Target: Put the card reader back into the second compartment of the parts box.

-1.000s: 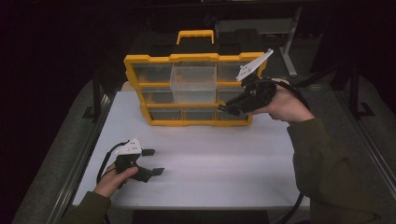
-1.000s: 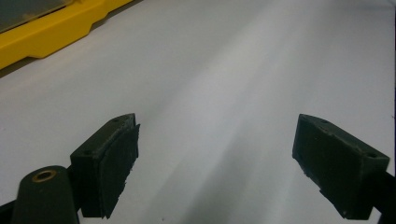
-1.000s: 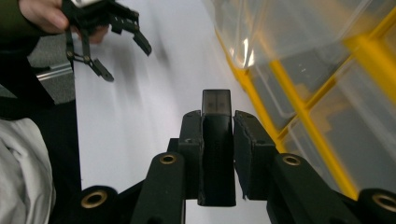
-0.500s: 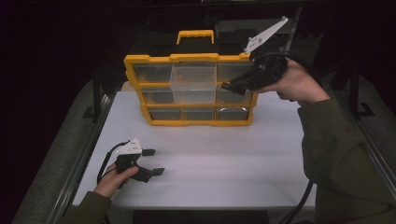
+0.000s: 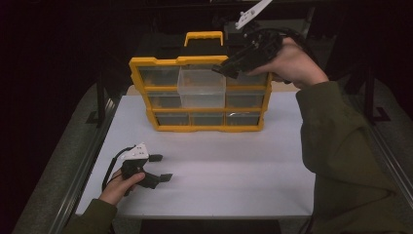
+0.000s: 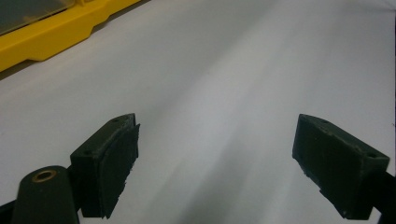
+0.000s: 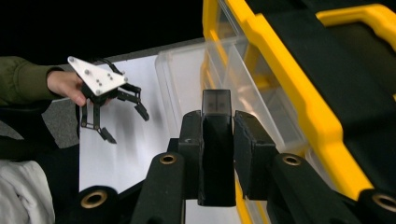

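From above, my right gripper [image 5: 225, 69] sits at the yellow organizer's [image 5: 146, 66] top right corner, one clear drawer [image 5: 201, 87] pulled out. My left gripper [image 6: 215, 163] rests wide open, empty, over the white table [image 6: 233, 70]. My right gripper's camera shows its jaws clamped on a small black block [image 7: 216, 140].

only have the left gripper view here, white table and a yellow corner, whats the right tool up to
observer: the right tool is shut on a small dark block, held up by the top edge of the organizer.
operator: any drawer open on that thing
observer: yes, the top middle drawer sticks out of the front; the other drawers look flush.
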### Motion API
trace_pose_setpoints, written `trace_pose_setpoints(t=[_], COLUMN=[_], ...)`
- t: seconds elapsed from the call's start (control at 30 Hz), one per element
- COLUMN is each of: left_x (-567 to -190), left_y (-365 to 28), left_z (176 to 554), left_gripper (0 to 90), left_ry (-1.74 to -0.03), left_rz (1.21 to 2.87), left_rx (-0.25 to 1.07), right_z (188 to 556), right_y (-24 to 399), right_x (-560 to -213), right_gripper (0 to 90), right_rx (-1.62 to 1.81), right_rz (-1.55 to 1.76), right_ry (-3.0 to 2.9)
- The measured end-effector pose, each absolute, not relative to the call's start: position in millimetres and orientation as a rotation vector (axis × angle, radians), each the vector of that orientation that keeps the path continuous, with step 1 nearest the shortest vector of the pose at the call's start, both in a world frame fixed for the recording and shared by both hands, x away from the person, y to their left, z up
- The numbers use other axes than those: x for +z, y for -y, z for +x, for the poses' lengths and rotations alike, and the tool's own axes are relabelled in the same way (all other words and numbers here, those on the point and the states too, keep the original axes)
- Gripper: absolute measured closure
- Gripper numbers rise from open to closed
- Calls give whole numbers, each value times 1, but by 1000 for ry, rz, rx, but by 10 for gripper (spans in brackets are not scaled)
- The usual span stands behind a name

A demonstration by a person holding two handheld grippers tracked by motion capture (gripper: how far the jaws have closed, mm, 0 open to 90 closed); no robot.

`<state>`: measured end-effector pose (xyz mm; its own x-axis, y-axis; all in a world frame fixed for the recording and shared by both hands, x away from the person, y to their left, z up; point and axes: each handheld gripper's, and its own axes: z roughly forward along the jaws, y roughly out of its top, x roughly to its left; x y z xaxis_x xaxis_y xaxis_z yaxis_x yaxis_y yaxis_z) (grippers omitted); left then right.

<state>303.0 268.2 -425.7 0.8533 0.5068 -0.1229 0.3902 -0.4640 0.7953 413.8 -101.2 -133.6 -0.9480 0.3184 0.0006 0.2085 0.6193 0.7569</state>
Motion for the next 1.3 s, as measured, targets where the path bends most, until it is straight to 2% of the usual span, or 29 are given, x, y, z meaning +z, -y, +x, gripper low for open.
trace_pose_setpoints(t=[0.27, 0.57, 0.7, 1.3], left_x=[-426, -425, -425, -425], left_y=[-269, -270, -270, -270], left_z=[301, 299, 299, 298], left_gripper=[142, 142, 142, 142], left_ry=[-642, -635, -631, -636], left_rz=[2112, 2105, 2108, 2115], left_rx=[157, 157, 158, 162], right_z=[426, 437, 440, 405], right_y=[70, 43, 46, 108], right_x=[-137, -157, -162, -159], right_gripper=[726, 717, 583, 370], right_rx=[1245, 1149, 1184, 1223], right_rz=[411, 401, 459, 577], right_ry=[-2726, -2775, -2749, -2661])
